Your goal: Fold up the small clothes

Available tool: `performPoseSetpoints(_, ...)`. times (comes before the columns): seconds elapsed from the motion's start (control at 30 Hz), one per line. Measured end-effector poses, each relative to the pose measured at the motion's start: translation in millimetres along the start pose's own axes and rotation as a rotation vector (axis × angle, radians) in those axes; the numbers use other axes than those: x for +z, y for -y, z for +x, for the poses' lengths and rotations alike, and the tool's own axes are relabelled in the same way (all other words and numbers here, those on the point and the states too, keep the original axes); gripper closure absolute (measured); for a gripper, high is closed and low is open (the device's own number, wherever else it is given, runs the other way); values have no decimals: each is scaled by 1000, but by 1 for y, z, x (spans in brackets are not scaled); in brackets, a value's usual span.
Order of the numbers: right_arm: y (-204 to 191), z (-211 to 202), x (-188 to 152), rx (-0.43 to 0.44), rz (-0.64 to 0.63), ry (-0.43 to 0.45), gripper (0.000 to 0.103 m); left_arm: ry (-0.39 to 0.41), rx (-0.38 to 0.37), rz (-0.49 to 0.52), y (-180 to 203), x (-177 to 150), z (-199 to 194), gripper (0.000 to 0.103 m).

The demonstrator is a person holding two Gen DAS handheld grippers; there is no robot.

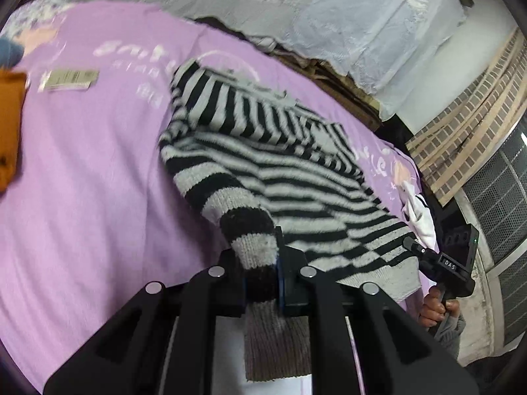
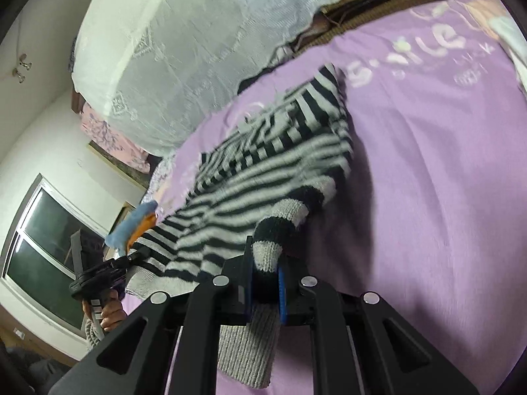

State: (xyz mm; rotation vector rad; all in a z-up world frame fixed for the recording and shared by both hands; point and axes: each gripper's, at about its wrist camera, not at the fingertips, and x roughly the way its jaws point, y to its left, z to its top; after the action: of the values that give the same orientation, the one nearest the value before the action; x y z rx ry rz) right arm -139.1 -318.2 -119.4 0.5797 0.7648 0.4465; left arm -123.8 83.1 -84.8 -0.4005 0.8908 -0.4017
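Left gripper [image 1: 262,283] clamped on one sleeve cuff, right gripper [image 2: 265,288] on the other; striped sweater [image 1: 263,151] lifted off purple bedsheet [image 1: 82,164], likely to spread it.

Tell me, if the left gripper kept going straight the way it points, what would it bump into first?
Probably the striped sweater itself: the left gripper is already shut on its sleeve, and the body lies bunched just ahead on the purple bedsheet. Depth is hard to judge in this view.
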Motion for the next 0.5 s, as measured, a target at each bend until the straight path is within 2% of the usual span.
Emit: performPoseSetpoints(0.5, -20, 30, 65, 11, -32, -7, 90, 50, 77, 54, 10, 55, 11, 91)
